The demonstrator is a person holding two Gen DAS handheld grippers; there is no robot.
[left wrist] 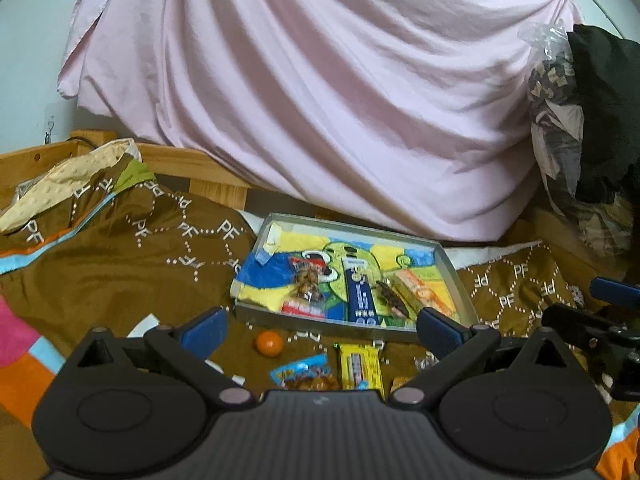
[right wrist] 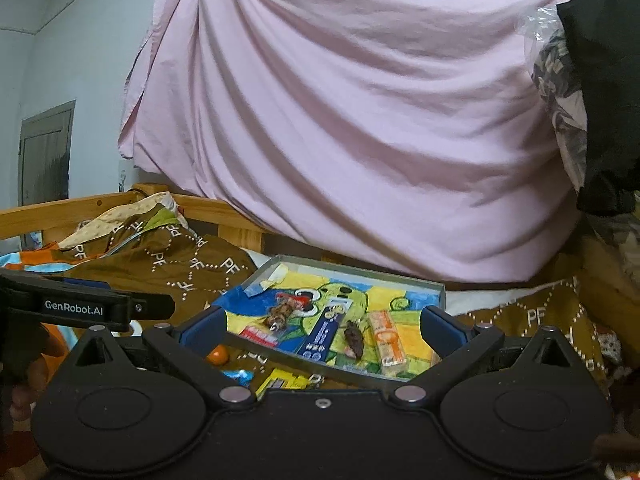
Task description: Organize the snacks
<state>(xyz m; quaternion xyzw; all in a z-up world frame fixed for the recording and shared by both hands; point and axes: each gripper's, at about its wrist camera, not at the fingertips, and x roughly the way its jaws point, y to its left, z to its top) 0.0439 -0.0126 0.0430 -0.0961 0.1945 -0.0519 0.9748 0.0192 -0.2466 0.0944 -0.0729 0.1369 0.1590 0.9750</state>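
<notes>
Brown bedspread under pink sheet

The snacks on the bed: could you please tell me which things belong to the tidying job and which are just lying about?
Job:
tray
blue packet
orange-white bar
yellow packet
orange ball

Lying about:
pink sheet
brown quilt
black cloth

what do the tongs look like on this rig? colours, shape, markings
Both tongs are alike: a matte black body with a ribbed centre, two round black discs, black linkage arms on silver pivot pins, and blue pads on the fingers. The left tongs seen from the right tongs carry white "GenRobot.AI" lettering on the side. No cables or sleeves visible.
</notes>
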